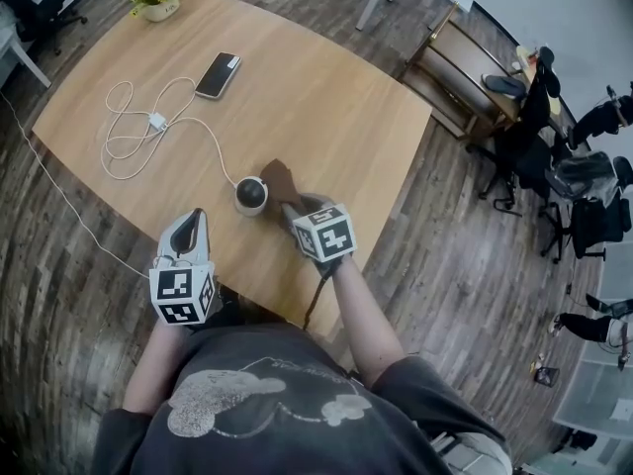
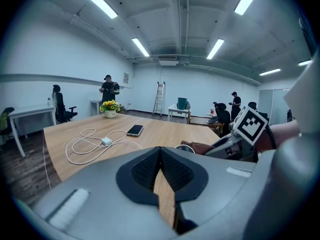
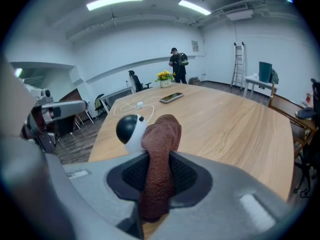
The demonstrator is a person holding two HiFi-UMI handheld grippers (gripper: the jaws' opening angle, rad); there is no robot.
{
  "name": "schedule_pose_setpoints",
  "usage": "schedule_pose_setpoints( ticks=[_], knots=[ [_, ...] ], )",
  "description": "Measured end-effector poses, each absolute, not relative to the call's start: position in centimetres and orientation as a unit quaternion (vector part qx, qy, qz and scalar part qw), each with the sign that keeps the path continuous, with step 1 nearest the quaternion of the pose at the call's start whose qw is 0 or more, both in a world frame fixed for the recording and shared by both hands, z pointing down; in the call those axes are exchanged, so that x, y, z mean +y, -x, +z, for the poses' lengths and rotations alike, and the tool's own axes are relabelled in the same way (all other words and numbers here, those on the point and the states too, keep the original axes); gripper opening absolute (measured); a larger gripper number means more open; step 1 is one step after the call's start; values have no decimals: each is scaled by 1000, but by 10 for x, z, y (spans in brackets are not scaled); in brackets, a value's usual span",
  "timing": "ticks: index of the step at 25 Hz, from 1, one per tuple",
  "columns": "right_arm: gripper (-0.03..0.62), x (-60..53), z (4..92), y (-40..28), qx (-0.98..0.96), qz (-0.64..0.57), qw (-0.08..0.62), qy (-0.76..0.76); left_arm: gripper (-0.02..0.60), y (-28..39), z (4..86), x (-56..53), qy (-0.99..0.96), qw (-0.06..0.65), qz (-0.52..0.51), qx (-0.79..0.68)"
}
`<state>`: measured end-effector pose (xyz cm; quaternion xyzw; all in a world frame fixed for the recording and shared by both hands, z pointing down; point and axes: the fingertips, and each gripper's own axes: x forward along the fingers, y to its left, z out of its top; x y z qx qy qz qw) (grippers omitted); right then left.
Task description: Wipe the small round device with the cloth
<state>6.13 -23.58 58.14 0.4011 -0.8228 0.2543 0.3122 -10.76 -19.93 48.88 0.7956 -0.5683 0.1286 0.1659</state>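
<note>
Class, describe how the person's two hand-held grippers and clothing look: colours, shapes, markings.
The left hand-held gripper and right hand-held gripper each have a pale grey shell, black ribbed pads and a white cube with black square markers. The person wears a dark grey short-sleeved T-shirt with a pale print.

I'm at wood table | dark plank floor | white walls | ceiling strip lights | ladder far wall | office chairs to my rt
</note>
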Motion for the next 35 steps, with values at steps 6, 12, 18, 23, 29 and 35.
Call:
schedule_pose_setpoints(
  ticks=[6, 12, 18, 23, 29, 35],
  knots=[
    [83, -235, 527, -52, -849, 222, 247, -410, 18, 111, 481, -186, -781, 161, 122, -591],
    [83, -237, 493, -44, -855, 237, 189, -421, 18, 118, 476, -175, -774, 145, 129, -603],
    [82, -225, 494, -18, -841, 260, 189, -435, 18, 124, 482, -176, -784, 152, 125, -589],
    [83, -223, 504, 0, -816, 283, 203, -462, 18, 130, 481, -182, -804, 142, 127, -563],
    [83, -225, 515, 12, -770, 335, 175, -513, 18, 145, 481, -190, -824, 137, 123, -535],
    [82, -228, 528, 31, -730, 360, 151, -561, 18, 168, 492, -196, -836, 146, 127, -514]
  ],
)
